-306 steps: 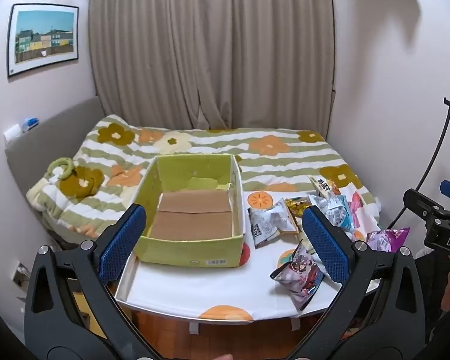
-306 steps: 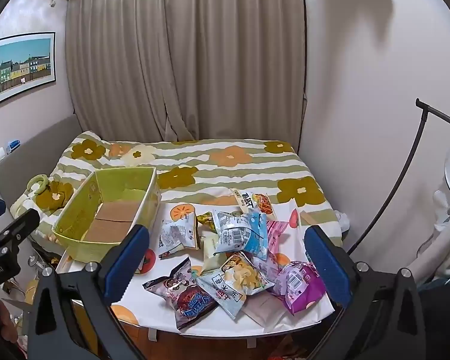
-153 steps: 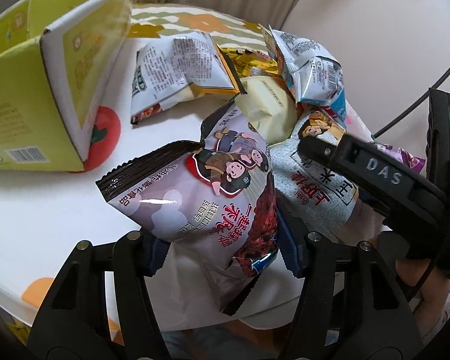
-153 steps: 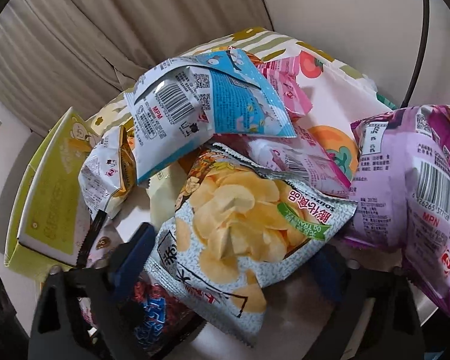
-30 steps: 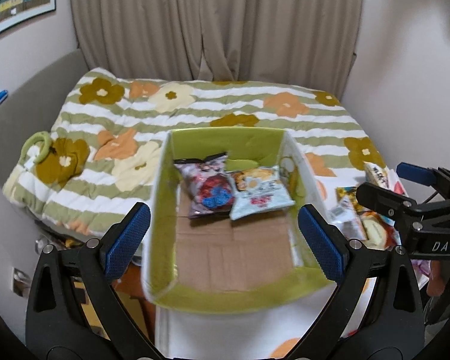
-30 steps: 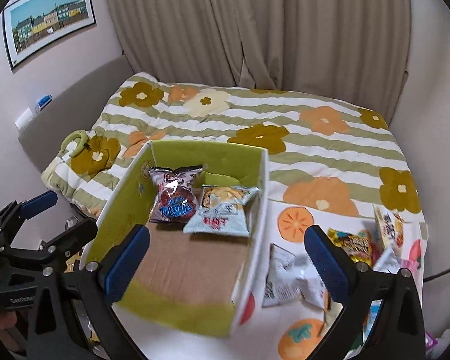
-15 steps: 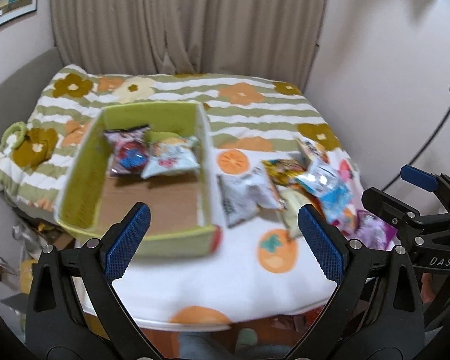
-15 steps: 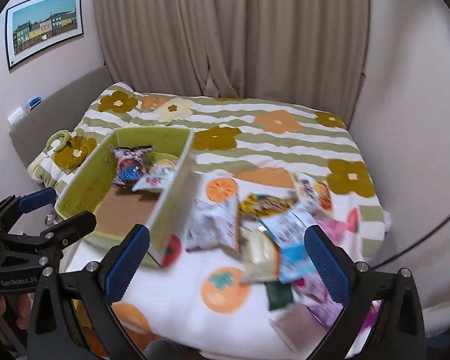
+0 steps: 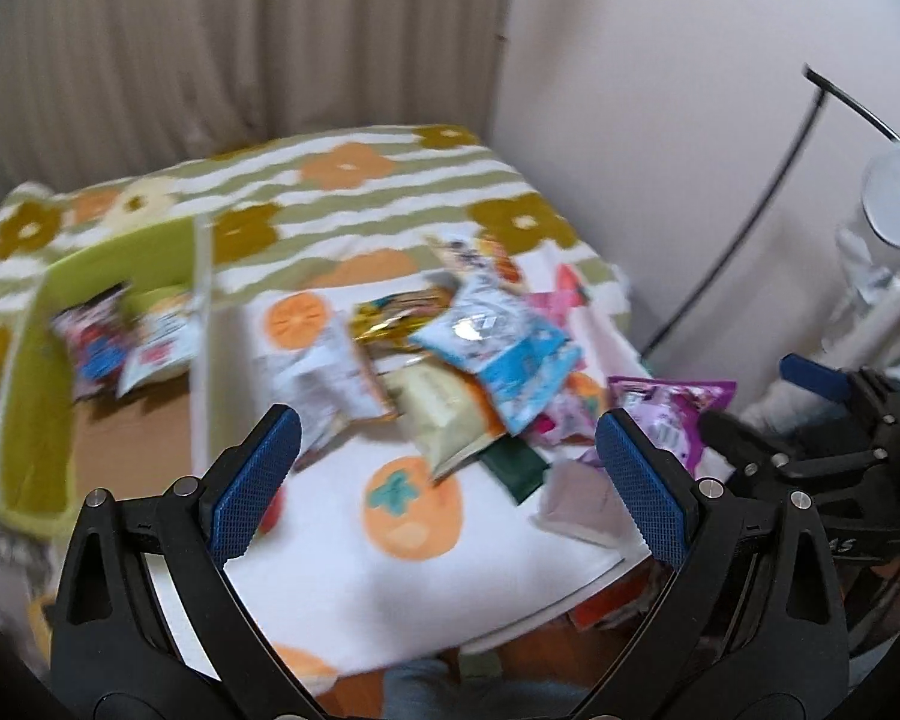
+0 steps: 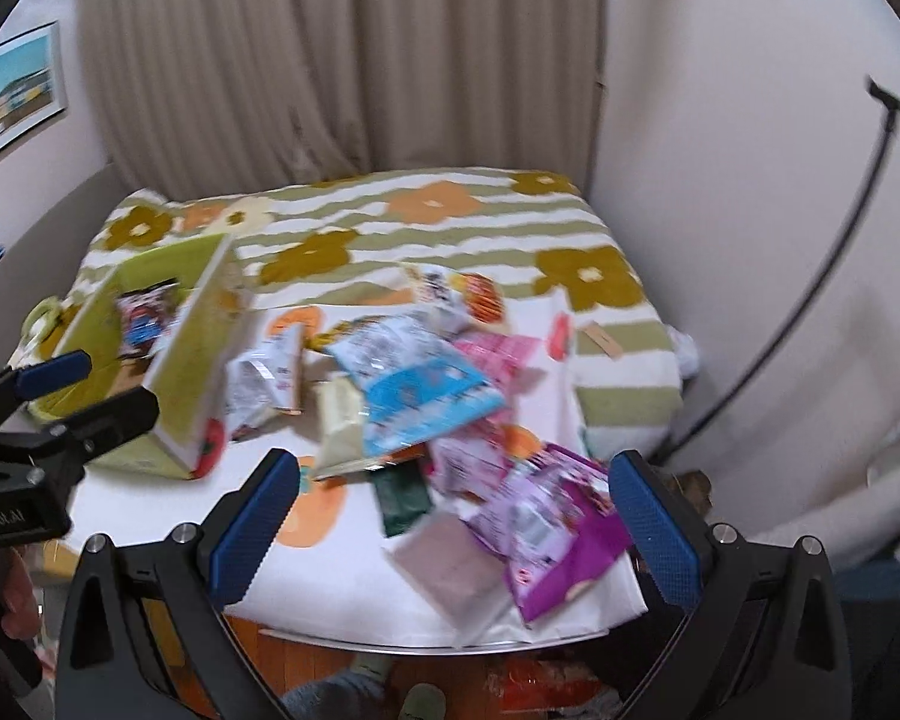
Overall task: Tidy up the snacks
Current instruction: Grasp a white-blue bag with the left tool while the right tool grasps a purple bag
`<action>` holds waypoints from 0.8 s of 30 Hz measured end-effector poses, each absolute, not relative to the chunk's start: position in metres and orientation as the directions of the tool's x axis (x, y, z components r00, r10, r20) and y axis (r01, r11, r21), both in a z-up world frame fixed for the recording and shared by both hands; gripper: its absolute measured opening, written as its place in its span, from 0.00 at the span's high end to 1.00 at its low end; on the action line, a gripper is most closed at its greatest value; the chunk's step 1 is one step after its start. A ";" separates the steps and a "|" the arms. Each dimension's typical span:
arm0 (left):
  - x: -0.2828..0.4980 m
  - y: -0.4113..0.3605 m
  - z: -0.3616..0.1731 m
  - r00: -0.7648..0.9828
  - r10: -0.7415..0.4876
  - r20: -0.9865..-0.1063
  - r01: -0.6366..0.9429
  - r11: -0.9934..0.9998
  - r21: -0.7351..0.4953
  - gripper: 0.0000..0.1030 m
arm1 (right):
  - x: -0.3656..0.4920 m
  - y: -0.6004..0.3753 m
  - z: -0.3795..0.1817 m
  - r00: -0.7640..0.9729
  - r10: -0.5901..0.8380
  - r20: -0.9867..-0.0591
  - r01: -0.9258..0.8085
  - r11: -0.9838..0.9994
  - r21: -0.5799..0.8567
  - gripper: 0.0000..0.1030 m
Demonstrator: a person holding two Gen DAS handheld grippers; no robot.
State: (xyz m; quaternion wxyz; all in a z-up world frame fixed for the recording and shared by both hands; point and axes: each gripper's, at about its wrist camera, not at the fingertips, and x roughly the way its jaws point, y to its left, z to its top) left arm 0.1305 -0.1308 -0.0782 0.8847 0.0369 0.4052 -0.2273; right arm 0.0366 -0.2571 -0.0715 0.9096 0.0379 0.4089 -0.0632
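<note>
A green cardboard box [image 9: 33,360] [image 10: 186,372] sits at the table's left and holds two snack bags, a dark one [image 9: 90,342] and a white one [image 9: 159,354]. Several loose snack bags lie heaped on the right of the table: a blue bag [image 9: 498,348] [image 10: 414,384], a purple bag [image 9: 666,414] [image 10: 546,522], a cream bag [image 9: 444,414] and a silver bag [image 9: 324,384]. My left gripper [image 9: 447,480] is open and empty above the table's front. My right gripper [image 10: 450,522] is open and empty above the pile.
The round table has a white cloth with orange fruit prints [image 9: 411,501]. A bed with a striped flower blanket [image 10: 438,210] lies behind it. Curtains and a wall stand beyond. A black curved pole [image 10: 822,276] stands at the right. Both views are motion-blurred.
Both grippers have swung right, from over the green box toward the heap of loose bags, and come closer to the table. They stay open and empty.
</note>
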 end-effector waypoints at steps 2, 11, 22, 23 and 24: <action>0.150 -0.142 -0.084 0.545 -0.387 -0.744 0.471 0.875 -0.110 0.05 | 0.040 -0.266 -0.081 0.638 -0.111 -0.762 0.187 0.982 0.013 0.00; 0.241 -0.199 -0.135 0.388 -0.420 -0.820 0.612 0.783 -0.112 0.05 | 0.056 -0.293 -0.119 0.535 -0.232 -0.813 0.397 0.918 0.000 0.00; 0.290 -0.235 -0.200 0.240 -0.429 -0.871 0.673 0.720 -0.169 0.05 | 0.067 -0.297 -0.154 0.445 -0.309 -0.840 0.553 0.833 -0.014 0.00; 0.291 -0.236 -0.203 0.234 -0.430 -0.872 0.675 0.717 -0.173 0.05 | 0.067 -0.298 -0.157 0.439 -0.308 -0.844 0.566 0.824 -0.006 0.00; 0.292 -0.237 -0.207 0.221 -0.434 -0.874 0.679 0.711 -0.182 0.05 | 0.068 -0.298 -0.160 0.433 -0.310 -0.847 0.578 0.816 -0.003 0.00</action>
